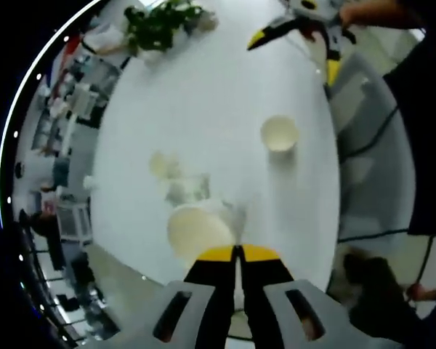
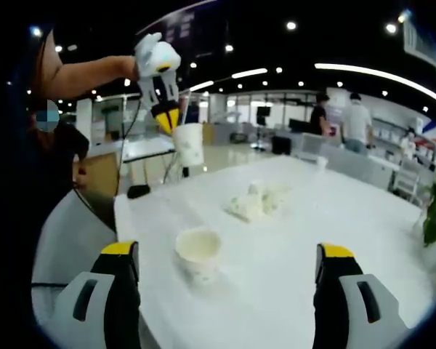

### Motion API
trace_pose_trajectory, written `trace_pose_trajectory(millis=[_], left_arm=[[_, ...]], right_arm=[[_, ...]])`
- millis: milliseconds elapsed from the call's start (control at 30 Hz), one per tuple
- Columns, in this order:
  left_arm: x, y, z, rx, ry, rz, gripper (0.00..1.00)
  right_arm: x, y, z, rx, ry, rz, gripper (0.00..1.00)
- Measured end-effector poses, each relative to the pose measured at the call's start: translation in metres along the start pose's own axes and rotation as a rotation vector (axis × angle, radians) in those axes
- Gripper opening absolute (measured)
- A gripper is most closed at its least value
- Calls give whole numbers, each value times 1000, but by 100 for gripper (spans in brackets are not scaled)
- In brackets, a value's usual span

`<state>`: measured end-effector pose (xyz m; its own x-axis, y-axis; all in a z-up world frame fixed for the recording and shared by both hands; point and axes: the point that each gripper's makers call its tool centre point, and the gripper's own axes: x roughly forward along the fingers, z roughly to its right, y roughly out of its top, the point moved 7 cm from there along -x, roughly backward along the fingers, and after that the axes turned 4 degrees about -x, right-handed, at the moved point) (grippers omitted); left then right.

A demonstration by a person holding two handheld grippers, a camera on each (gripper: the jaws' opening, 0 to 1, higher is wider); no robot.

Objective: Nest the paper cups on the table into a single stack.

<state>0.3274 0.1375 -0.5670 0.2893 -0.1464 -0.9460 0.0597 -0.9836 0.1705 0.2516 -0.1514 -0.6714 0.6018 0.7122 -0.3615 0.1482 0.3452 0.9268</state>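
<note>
Left gripper (image 1: 236, 251): jaws together, clamped on the rim of a paper cup (image 2: 188, 143), held raised above the white table (image 2: 291, 262). Second cup (image 2: 198, 251) stands upright mid-table; crumpled clear material (image 2: 256, 200), possibly plastic, lies beyond. Right gripper (image 2: 229, 258): jaws wide apart.

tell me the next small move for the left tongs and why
Probably carry the held cup over the upright cup standing alone on the table and lower it in. The left tongs are shut on its rim, lifted high; the right tongs are open.
</note>
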Motion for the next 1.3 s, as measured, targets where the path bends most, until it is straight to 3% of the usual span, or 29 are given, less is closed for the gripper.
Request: trace_pose_trajectory(millis=[433,1300], left_arm=[[-3,25,0,60,-12,-32,0],[-2,84,8,100,-55,-25,0]], right_arm=[[-3,1,1,-3,-4,7,99],[-24,-3,9,13,-42,24,100]])
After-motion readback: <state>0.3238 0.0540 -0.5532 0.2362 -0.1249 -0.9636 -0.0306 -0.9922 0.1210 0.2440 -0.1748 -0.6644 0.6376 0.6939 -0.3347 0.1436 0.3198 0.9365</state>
